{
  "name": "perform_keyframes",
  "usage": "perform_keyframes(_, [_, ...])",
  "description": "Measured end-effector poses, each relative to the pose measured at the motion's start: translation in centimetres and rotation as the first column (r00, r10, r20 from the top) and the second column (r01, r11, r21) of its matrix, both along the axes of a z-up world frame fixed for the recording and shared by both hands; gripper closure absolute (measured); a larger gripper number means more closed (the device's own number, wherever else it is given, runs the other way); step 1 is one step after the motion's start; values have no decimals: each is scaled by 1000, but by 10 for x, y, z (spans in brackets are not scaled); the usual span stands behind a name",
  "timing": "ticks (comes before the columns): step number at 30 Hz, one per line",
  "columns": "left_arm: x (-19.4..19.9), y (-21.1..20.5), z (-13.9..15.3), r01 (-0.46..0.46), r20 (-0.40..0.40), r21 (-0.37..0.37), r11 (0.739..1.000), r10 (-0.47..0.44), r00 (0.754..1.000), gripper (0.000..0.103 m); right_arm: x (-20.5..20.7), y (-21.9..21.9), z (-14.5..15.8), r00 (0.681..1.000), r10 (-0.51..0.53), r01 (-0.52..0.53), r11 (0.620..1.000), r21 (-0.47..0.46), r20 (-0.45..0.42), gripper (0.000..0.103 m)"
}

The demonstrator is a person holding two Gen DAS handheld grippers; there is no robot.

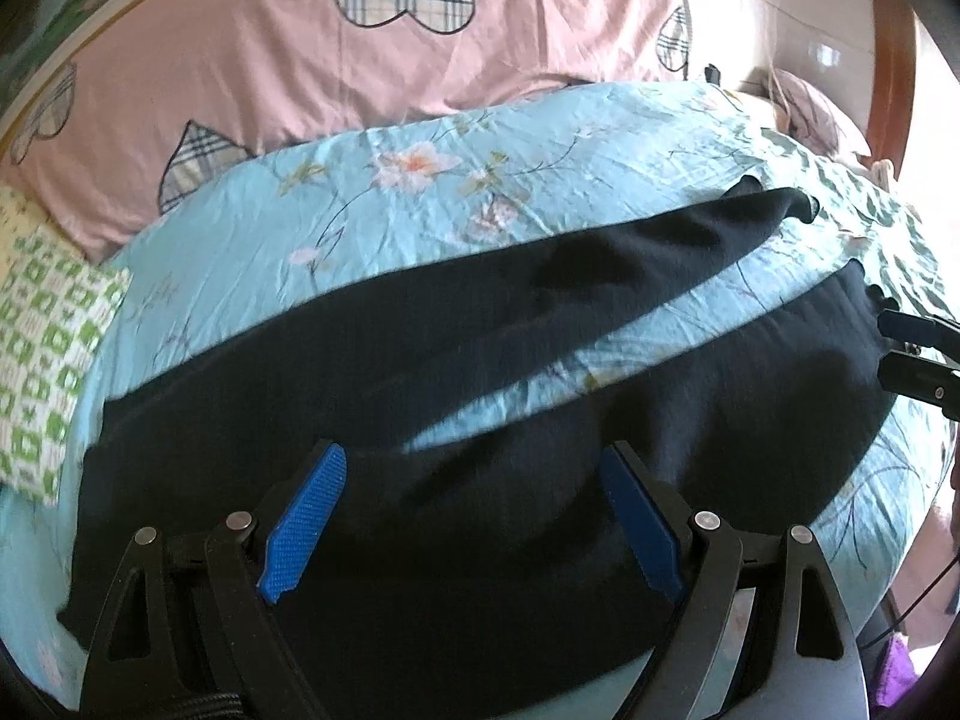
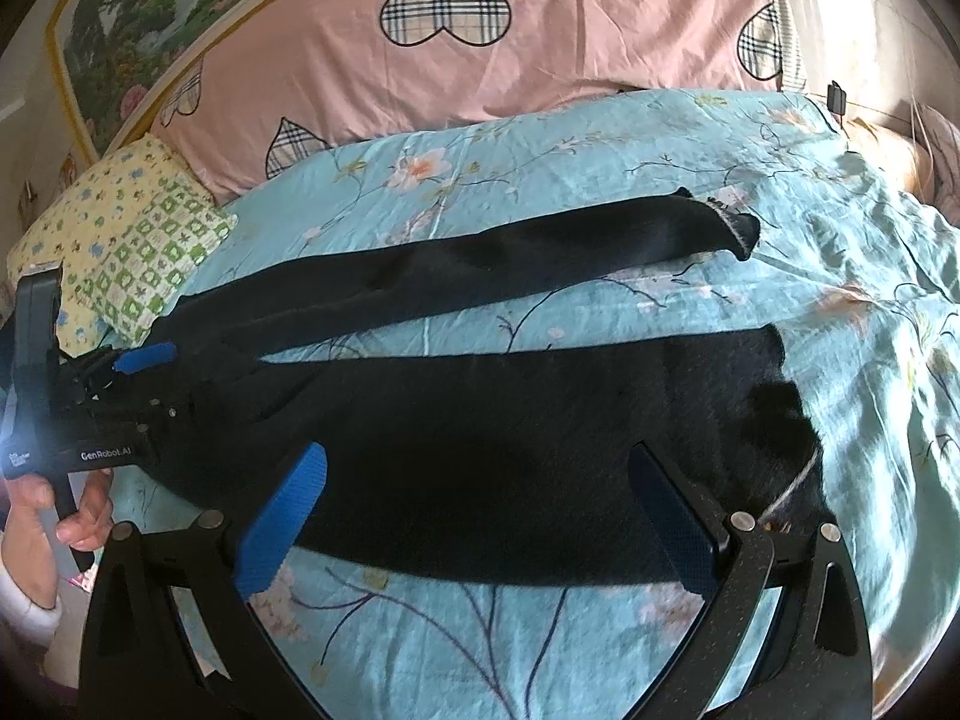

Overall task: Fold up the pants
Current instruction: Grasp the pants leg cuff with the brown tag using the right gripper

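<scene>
Left wrist view
- Left gripper (image 1: pixel 474 510): I see my own two blue-padded fingers spread wide, nothing between them, hanging over the waist end of the pants.
- Pants (image 1: pixel 420 372): black, laid flat across the bed, filling the lower middle of my view. The two legs run off to the right and split apart in a V, with a wedge of sheet showing between them.
- Right gripper (image 1: pixel 900 345): at the right edge, by the end of the nearer leg. Its dark fingertips sit a little apart, but I cannot tell from here whether they have cloth between them.
- Sheet (image 1: pixel 420 192): light blue with flowers, under the pants.
- Pink quilt (image 1: pixel 360 60): plaid hearts, lying beyond the sheet.
- Green-patterned pillow (image 1: pixel 42 348): at the left, beside the waist end.

Right wrist view
- Right gripper (image 2: pixel 480 516): my fingers stand wide apart and empty, over the nearer leg close to its cuff.
- Pants (image 2: pixel 510 432): the nearer leg crosses just ahead of my fingers; the far leg (image 2: pixel 540 246) lies well apart from it, cuff pointing right.
- Left gripper (image 2: pixel 144 357): at the left, at the waist end, one blue pad showing.
- Hand (image 2: pixel 60 510): holds that gripper's handle.
- Pillow (image 2: pixel 144 240): just beyond the waistband.
</scene>
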State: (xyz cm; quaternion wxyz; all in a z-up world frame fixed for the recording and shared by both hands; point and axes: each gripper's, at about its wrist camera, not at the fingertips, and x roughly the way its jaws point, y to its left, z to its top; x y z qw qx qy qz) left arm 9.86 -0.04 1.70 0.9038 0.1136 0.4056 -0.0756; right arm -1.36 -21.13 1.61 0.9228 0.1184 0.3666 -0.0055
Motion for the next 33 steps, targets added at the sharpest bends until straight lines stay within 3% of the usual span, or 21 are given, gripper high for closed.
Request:
perform_keyframes(11, [69,-18,8,108,-44,7,994,-107,993,15,23,-37,15,996,-87,84,992,91,24,2])
perform_keyframes(17, [107,-32,7,216,-88,7,976,-215,973,15,40,-52,18,992,-124,119,983,141,27,2])
perform_keyframes(25, [159,-57,-7,439,-161,33,898,-429,889,15,65,-78,13,979,-206,200,943,267,-5,3])
perform_keyframes(30, [182,-71,-20,549,-207,48,834,-530,823,15,77,-100,7,958,-285,278,888,366,-37,3])
perform_keyframes(33, [197,-75,-33,580,-259,47,813,-551,793,15,83,-113,1,941,-330,328,848,416,-68,3])
